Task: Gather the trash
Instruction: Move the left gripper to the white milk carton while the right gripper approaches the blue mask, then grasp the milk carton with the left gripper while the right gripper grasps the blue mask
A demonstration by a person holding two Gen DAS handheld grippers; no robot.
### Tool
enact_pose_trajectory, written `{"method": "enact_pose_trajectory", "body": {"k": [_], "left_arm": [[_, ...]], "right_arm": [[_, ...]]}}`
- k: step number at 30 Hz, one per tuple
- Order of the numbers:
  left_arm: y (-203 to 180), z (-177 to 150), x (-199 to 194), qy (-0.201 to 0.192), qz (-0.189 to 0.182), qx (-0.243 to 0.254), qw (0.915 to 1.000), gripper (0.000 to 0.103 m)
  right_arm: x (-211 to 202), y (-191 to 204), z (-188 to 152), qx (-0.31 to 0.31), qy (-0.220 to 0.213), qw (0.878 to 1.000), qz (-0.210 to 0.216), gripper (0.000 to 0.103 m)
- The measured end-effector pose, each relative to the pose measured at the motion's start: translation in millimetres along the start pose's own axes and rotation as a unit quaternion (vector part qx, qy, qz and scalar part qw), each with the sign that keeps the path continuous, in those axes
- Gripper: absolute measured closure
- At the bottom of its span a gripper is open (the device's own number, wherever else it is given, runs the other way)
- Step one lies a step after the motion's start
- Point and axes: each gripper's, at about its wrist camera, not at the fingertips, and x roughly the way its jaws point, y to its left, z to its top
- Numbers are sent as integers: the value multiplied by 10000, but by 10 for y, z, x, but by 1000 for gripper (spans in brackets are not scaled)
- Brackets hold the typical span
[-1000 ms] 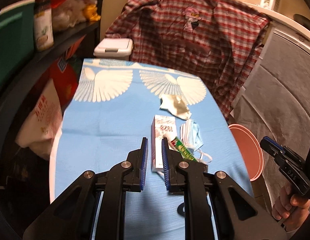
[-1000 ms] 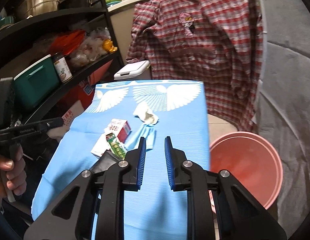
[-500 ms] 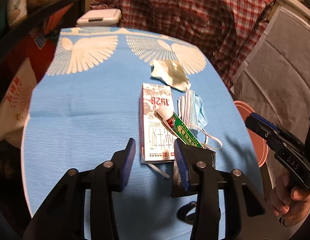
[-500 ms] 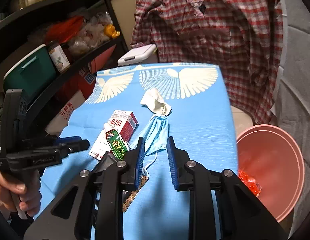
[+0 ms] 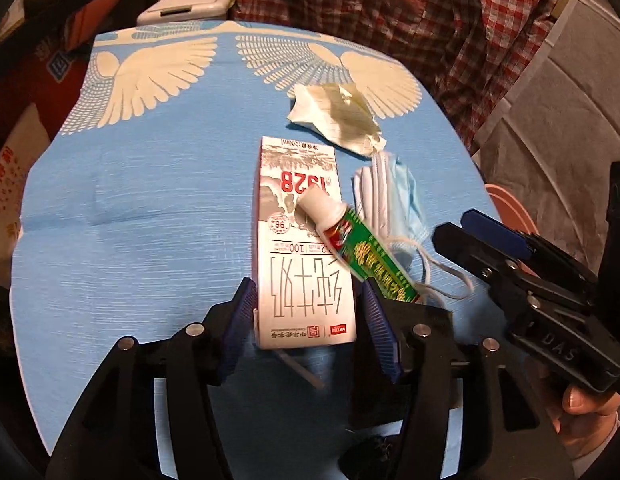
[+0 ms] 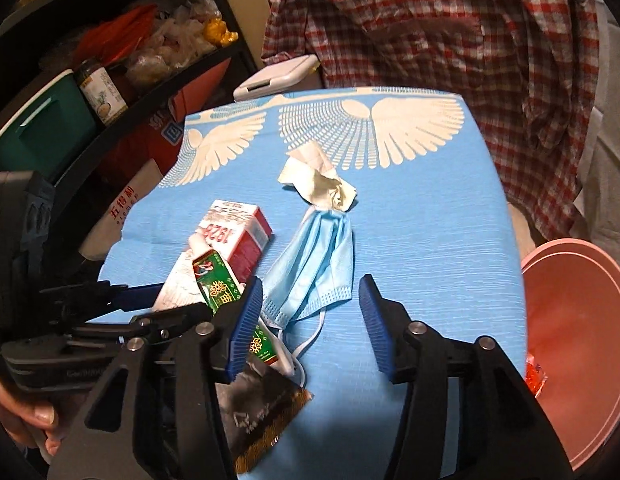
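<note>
We have binned almost nothing: milk carton (image 5: 302, 240), tube (image 5: 370, 256), mask (image 6: 322, 264) and tissue (image 6: 322, 184) still lie on the table (image 5: 150, 220), while our left gripper (image 5: 308, 328) opens astride the carton and our right gripper (image 6: 310, 320) opens over the mask, neither gripping yet.

A home: food-crowded shelf (image 6: 122, 76), plaid shirt (image 6: 450, 40) hung behind clothed table (image 6: 430, 208).

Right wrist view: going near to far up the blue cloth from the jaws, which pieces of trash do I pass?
Dark foil wrapper → green tube → blue mask → milk carton → crumpled tissue.
</note>
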Motion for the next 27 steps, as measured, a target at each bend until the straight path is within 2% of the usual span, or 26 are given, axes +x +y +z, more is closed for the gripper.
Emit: {"method": "enact_pose_trajectory", "body": {"k": [4, 8, 12, 19, 21, 23, 27], "left_arm": [[46, -18, 94, 128, 205, 6, 9997, 50], [213, 9, 39, 2, 289, -188, 9994, 51], [362, 29, -26, -94, 343, -416, 9985, 51], [489, -18, -25, 0, 342, -487, 9982, 50], [494, -24, -37, -4, 347, -488, 9982, 50], [491, -22, -49, -16, 357, -482, 9982, 50], [495, -9, -81, -33, 370, -471, 9982, 49]], "right_arm": [[161, -59, 16, 124, 153, 9998, -11, 50], [259, -29, 22, 40, 228, 9997, -29, 49], [326, 33, 37, -40, 246, 9997, -37, 43], [373, 167, 28, -380, 250, 9985, -294, 43], [365, 180, 25, -447, 247, 9980, -367, 46], [354, 188, 19, -507, 253, 9975, -421, 53], [318, 196, 20, -576, 226, 9970, -458, 77]]}}
